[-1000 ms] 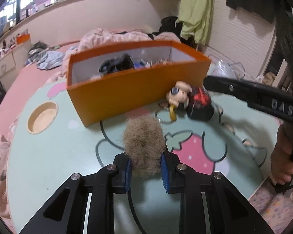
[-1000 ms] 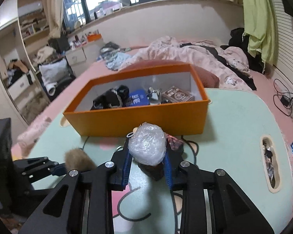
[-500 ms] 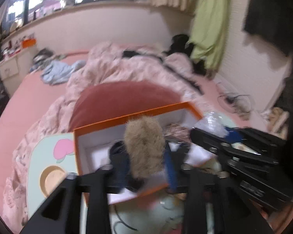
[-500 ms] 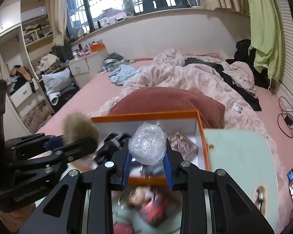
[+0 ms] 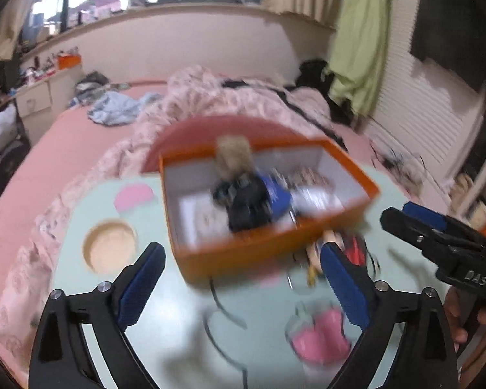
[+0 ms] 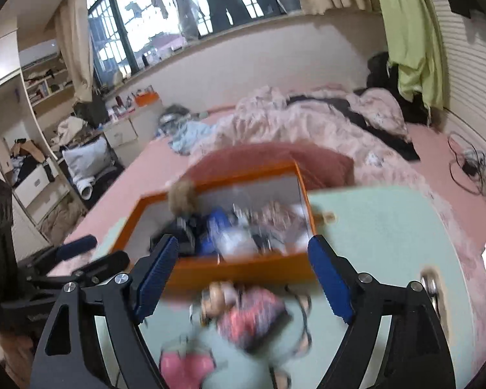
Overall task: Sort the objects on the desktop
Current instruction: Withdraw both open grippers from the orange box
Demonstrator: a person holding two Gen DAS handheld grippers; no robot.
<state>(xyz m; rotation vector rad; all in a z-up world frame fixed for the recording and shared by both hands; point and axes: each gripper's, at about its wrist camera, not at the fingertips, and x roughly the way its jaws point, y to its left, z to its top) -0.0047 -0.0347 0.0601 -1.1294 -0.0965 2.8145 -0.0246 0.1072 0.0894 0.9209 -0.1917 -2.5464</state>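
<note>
An orange box point(image 5: 275, 253) point(image 6: 239, 270) stands on the mint-green table point(image 5: 178, 334) and holds several objects. The brown fur ball point(image 5: 234, 155) point(image 6: 182, 197) is at its far left wall. A clear plastic wad point(image 6: 235, 240) lies blurred in the box. My left gripper point(image 5: 239, 285) is open and empty in front of the box. My right gripper point(image 6: 243, 275) is open and empty too. A small doll with a red and black body point(image 6: 243, 311) point(image 5: 340, 249) lies on the table before the box.
A round wooden cup hole point(image 5: 109, 248) is in the table at the left. A bed with a pink quilt point(image 6: 307, 123) and a red cushion point(image 6: 275, 159) lies behind the table. The right gripper's arm point(image 5: 444, 243) shows at the left view's right.
Both grippers opened over the box. The fur ball left the left gripper and the plastic wad left the right one; both are now in the box. Both grippers pulled back.
</note>
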